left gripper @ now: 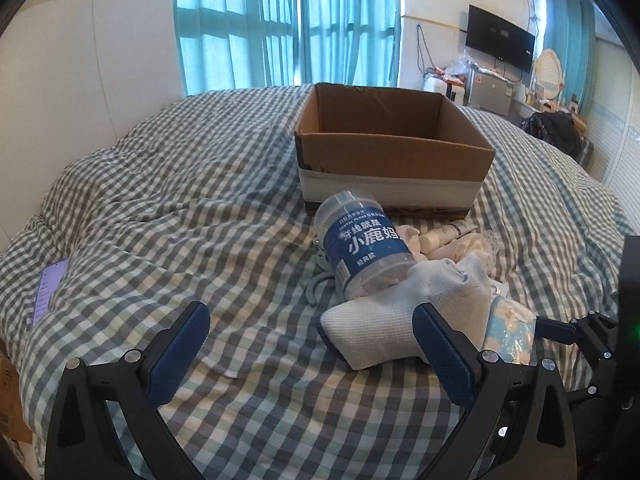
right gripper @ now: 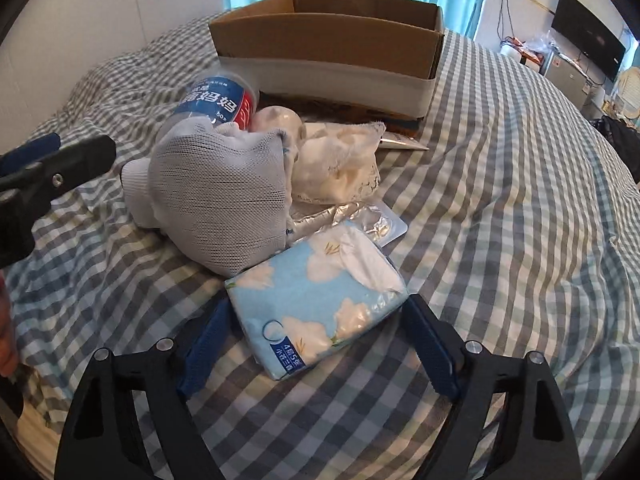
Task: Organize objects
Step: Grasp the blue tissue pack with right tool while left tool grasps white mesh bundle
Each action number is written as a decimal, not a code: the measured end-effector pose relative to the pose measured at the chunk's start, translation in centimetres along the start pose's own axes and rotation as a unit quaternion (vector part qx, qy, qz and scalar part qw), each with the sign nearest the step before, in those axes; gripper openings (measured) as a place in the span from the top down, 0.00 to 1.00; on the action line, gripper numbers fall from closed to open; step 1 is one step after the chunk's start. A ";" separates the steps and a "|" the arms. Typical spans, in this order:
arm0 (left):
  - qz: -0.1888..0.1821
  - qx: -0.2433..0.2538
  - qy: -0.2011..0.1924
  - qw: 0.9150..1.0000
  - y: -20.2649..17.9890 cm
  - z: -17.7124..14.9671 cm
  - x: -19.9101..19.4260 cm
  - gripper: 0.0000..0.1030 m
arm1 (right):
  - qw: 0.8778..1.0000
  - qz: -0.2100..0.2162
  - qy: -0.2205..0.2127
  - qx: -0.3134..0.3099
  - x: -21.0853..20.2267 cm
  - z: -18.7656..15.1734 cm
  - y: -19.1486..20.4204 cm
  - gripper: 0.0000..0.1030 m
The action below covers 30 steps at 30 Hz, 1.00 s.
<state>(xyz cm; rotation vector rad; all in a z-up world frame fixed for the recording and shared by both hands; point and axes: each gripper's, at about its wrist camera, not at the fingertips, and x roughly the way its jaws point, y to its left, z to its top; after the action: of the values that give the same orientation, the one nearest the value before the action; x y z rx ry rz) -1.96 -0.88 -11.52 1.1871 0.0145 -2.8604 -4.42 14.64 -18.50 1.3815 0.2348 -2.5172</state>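
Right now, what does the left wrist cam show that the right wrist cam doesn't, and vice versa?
Left wrist only: the open left gripper over bare checked bedding, and a purple-screened phone at the bed's left edge.

Right wrist only: the right gripper with its pads flanking the blue floral tissue pack, and a foil blister sheet behind it.

Both: cardboard box, blue-labelled jar, white sock.

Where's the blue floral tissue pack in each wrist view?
Left wrist: tissue pack at the lower right, mostly hidden behind the right finger of the left tongs, beside the white sock.
Right wrist: tissue pack at lower centre, between the fingers of the right tongs, pads not visibly pressing it.
Shared landmark: the cardboard box on the checked bedspread, behind the pile.
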 end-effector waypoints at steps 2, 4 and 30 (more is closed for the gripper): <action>-0.006 0.001 0.003 1.000 -0.5 0.1 0.0 0.00 | 1.000 -0.011 -0.020 0.008 -1.2 0.0 -0.6 0.19; -0.013 0.007 0.003 1.000 -1.2 0.2 -0.1 0.00 | 0.997 -0.044 -0.060 0.024 -3.3 0.1 -1.9 0.19; -0.029 0.043 0.017 0.998 -7.8 0.0 2.9 0.35 | 0.989 -0.053 -0.107 0.090 -7.7 -0.8 -8.0 0.19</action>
<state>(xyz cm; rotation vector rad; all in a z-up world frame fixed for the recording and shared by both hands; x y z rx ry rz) -4.38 6.81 -13.64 1.2718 -0.0757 -2.9188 -2.23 23.59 -12.32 1.1728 0.0395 -2.8097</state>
